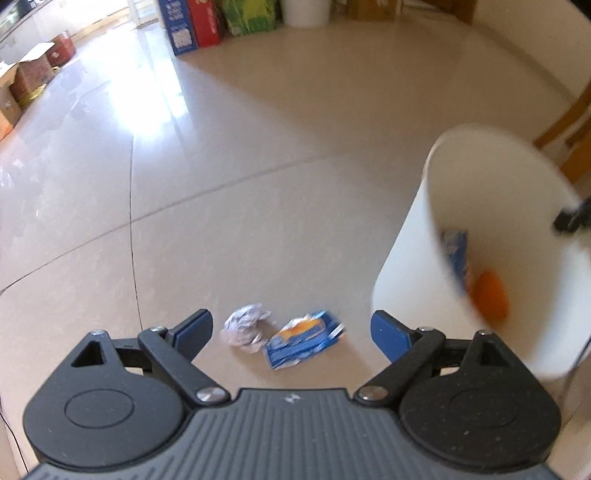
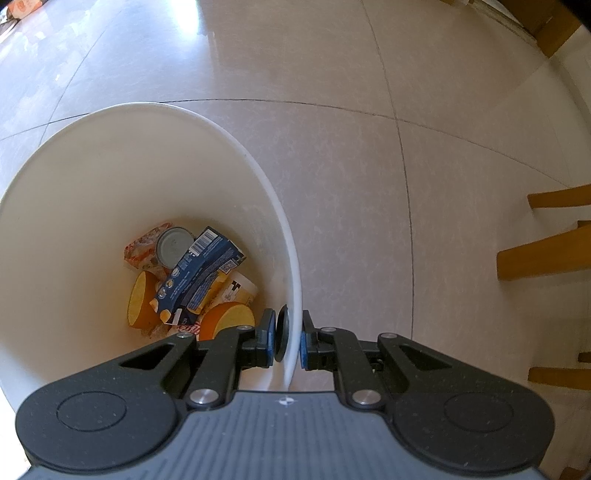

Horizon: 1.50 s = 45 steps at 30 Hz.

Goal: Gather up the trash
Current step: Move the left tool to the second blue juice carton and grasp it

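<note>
On the tiled floor lie a crumpled white paper ball (image 1: 245, 328) and, touching its right side, a flattened blue-and-orange carton (image 1: 304, 339). My left gripper (image 1: 291, 332) hovers above them, open wide, with both pieces between its blue-padded fingers. A white bin (image 1: 410, 266) hangs tilted to the right of the left gripper. My right gripper (image 2: 288, 338) is shut on the white bin's rim (image 2: 291, 325), one finger inside and one outside. Inside the white bin (image 2: 74, 221) lie a dark blue carton (image 2: 201, 269), a metal can (image 2: 173, 245), orange cups (image 2: 142, 304) and wrappers.
Cardboard boxes (image 1: 35, 72) line the far left wall. Blue, red and green cartons (image 1: 218, 22) and another white bin (image 1: 306, 11) stand at the far end. Wooden chair legs (image 2: 546, 254) stand at the right in the right wrist view.
</note>
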### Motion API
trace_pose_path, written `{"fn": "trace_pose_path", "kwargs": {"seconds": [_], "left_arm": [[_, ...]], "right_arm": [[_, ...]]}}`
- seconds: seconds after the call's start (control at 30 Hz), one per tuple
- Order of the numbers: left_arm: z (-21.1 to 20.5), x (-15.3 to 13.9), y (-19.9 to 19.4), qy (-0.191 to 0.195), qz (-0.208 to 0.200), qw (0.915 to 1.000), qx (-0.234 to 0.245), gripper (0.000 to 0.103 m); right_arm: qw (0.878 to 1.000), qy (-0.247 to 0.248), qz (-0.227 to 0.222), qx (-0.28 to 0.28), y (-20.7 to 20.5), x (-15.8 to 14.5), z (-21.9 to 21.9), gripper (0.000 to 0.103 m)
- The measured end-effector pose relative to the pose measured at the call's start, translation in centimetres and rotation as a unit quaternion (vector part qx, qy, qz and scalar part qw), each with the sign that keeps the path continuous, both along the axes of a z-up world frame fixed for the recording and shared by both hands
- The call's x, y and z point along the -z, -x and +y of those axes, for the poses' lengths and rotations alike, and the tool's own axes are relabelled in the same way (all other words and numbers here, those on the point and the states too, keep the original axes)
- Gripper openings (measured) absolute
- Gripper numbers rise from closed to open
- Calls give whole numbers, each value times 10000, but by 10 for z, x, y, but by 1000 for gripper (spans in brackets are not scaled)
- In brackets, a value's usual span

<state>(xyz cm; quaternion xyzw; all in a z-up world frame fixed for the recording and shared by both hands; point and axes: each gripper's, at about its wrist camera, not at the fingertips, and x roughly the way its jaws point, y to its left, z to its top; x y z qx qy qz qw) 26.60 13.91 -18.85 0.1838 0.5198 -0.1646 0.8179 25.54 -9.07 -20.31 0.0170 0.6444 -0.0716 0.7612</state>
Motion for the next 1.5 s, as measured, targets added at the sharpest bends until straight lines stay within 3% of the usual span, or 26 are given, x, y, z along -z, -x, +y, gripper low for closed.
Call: {"fn": "trace_pose_path", "kwargs": {"seconds": [0.1, 0.23, 0.43, 0.87, 1.13, 1.33, 1.5], "left_arm": [[9, 30, -3, 86, 207, 9990, 374, 92], [8, 67, -6, 23, 193, 9946, 1018, 92], [0, 120, -11, -129, 370, 9830, 1793, 91], [4, 205, -37, -374, 765, 9713, 2220, 86], [1, 228, -46, -528, 1060, 9634, 2407, 84], [-4, 235, -42, -515, 1528, 9539, 2533, 69], [-16, 237, -43, -646, 1248, 9557, 2587, 69]], "right_arm": [[10000, 7, 39, -23, -3, -1, 0, 15], [10000, -5, 72, -50, -4, 1, -1, 15], [9999, -10, 119, -49, -8, 3, -1, 15], [9996, 62, 206, -179, -8, 4, 4, 16], [9993, 101, 251, -248, -9, 8, 7, 17], [9993, 86, 251, -249, -8, 10, 6, 17], [9994, 59, 263, -228, -9, 10, 4, 17]]}}
